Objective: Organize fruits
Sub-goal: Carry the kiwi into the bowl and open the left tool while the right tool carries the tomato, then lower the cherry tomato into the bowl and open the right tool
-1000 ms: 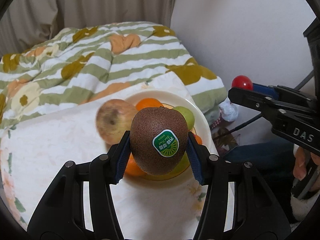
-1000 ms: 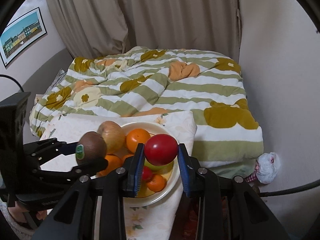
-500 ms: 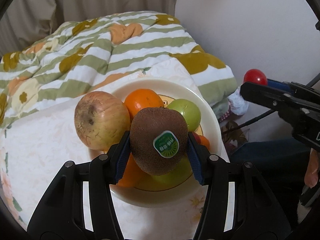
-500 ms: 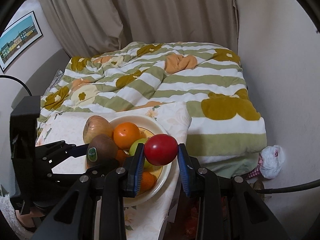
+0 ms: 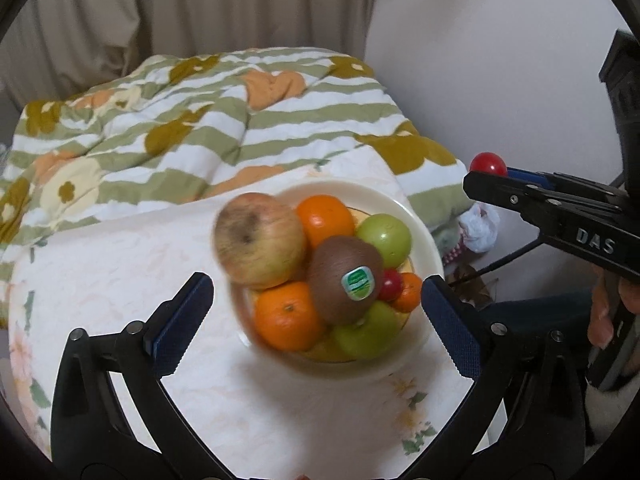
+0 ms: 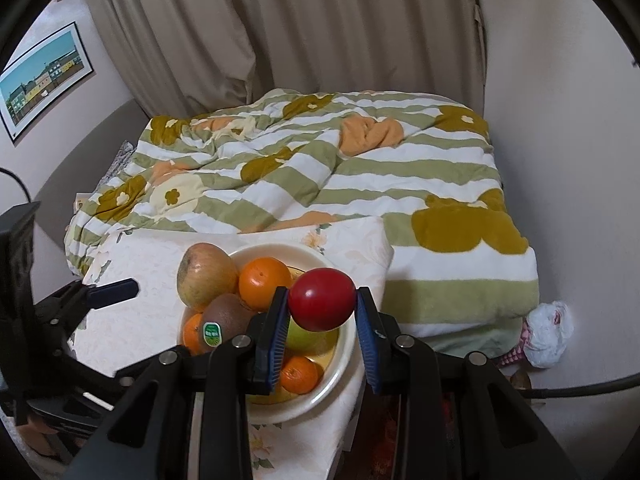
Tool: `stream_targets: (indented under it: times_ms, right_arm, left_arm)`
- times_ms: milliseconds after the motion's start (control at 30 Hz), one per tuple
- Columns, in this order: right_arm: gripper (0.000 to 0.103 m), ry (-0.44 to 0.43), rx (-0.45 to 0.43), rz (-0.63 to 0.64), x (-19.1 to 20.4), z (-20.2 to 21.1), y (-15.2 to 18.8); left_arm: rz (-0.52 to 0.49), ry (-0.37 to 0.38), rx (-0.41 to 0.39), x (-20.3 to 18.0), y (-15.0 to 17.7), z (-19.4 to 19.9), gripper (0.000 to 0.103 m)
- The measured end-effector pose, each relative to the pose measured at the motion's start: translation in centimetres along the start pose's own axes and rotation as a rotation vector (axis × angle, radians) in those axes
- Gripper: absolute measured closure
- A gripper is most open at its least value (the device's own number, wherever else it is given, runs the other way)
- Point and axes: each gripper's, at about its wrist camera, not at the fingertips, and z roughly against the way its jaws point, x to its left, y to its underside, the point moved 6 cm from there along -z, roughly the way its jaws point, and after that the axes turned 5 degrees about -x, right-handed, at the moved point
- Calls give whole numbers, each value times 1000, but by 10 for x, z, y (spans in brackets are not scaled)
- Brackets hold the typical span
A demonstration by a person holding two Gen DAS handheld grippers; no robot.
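A cream bowl (image 5: 425,236) (image 6: 325,390) holds a russet apple (image 5: 258,238) (image 6: 206,274), oranges (image 5: 326,220), green fruit (image 5: 385,238) and a small red fruit (image 5: 390,285). A brown kiwi (image 5: 340,280) (image 6: 228,316) with a green sticker lies on top of the pile. My left gripper (image 5: 316,280) hovers over the bowl, its jaws opening wide and touching nothing; the kiwi sits free between and below them. To the right of the bowl, my right gripper (image 6: 322,296) (image 5: 494,174) is shut on a red round fruit (image 6: 322,298) (image 5: 488,164).
The bowl stands on a white floral cloth (image 5: 120,272) near its right edge. Behind lies a bed with a green-striped quilt (image 6: 320,168), then curtains (image 6: 340,32). A white bag (image 6: 548,332) and a cable (image 6: 580,390) lie on the floor at right.
My left jaws have sprung wide apart and let go of the kiwi, which now rests on the fruit in the bowl. The right gripper still holds the red fruit in the same place.
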Motion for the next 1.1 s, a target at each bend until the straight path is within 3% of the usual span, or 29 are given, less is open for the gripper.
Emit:
stream_targets:
  times_ms: [467,900,967,1033,1100]
  right_arm:
    - [73,-61,34,54,21,-39,-12]
    - [72,-100,92,52,16,-81,-1]
    - [69,-101,91,46,15,-82,1]
    - [51,-114,88,39,15,-81,1]
    - [43,-117,79,37,15,-78,1]
  left_arm:
    - [130,-139,-14,64,25,41,0]
    - [233,-201,5,92,52,43,0]
    - [236,-204,7,91,54,43,0]
    - [241,-204,6,90,53,43,0]
    - [241,-205,3,90,53,45,0]
